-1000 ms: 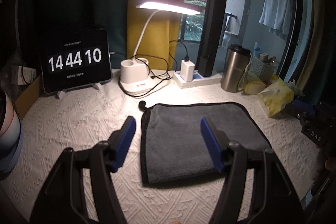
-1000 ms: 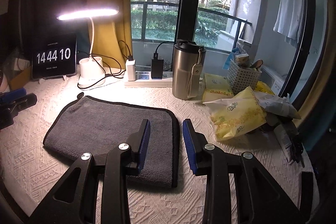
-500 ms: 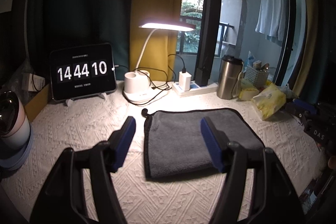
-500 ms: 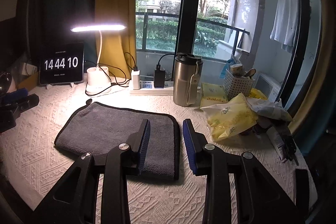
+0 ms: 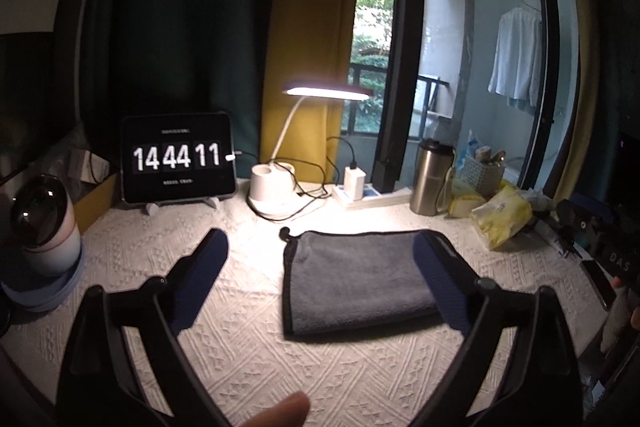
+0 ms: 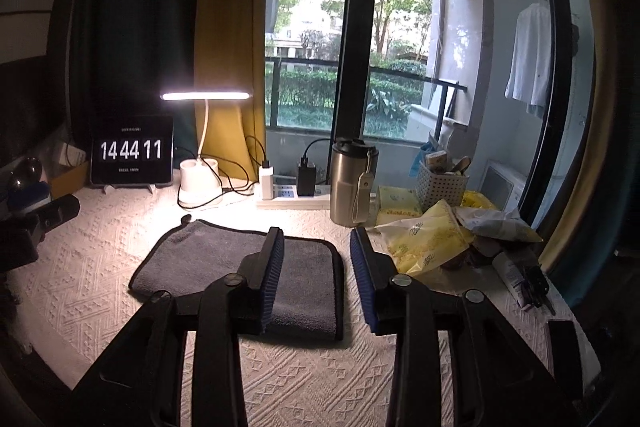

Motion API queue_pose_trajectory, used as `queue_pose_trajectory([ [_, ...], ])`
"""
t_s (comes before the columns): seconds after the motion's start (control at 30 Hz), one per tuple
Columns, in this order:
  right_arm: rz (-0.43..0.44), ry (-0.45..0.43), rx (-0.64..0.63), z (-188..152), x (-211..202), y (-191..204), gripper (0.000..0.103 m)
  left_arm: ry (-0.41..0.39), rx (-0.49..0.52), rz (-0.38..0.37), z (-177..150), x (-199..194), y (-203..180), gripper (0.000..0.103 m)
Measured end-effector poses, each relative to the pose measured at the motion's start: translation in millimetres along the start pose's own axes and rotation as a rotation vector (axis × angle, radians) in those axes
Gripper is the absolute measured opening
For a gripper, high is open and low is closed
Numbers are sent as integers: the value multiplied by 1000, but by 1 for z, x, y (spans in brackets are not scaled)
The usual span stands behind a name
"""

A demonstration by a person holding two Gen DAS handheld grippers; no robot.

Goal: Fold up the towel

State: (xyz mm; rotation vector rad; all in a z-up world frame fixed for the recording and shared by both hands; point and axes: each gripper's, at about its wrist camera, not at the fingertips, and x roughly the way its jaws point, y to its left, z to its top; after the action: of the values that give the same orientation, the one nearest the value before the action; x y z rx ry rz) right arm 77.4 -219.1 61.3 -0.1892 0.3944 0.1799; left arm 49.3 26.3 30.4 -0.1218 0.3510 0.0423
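Observation:
A grey towel [image 5: 356, 277] with a dark border lies folded flat on the white textured tablecloth [image 5: 248, 347]; it also shows in the right wrist view [image 6: 224, 259]. My left gripper [image 5: 320, 263] is open wide and empty, raised above and short of the towel. My right gripper [image 6: 316, 247] is open and empty, above the towel's right end. Its left finger [image 6: 272, 267] hides part of the towel.
At the back stand a clock tablet [image 5: 178, 157], a lit desk lamp [image 5: 280, 187], a power strip [image 5: 372, 195] and a steel tumbler [image 5: 432, 179]. Yellow packets [image 6: 424, 241] and a basket [image 6: 440, 183] crowd the right. A pink container [image 5: 44, 231] sits at left.
Both grippers have pulled back and up from the towel, so it looks smaller and farther. The towel has not moved. The left jaws look wider apart.

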Motion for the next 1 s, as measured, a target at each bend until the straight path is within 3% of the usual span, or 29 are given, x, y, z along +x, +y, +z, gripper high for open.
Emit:
queue_pose_trajectory([
  [0.07,3,-23,5,0,-9,0,55,-29,-1,17,0,-10,-1,95],
  [0.5,-24,-128,-16,4,-66,2,59,-173,-23,49,7,-61,-3,95],
  [1.0,-26,-153,-23,10,-75,4,61,-175,-34,44,12,-68,-2,95],
])
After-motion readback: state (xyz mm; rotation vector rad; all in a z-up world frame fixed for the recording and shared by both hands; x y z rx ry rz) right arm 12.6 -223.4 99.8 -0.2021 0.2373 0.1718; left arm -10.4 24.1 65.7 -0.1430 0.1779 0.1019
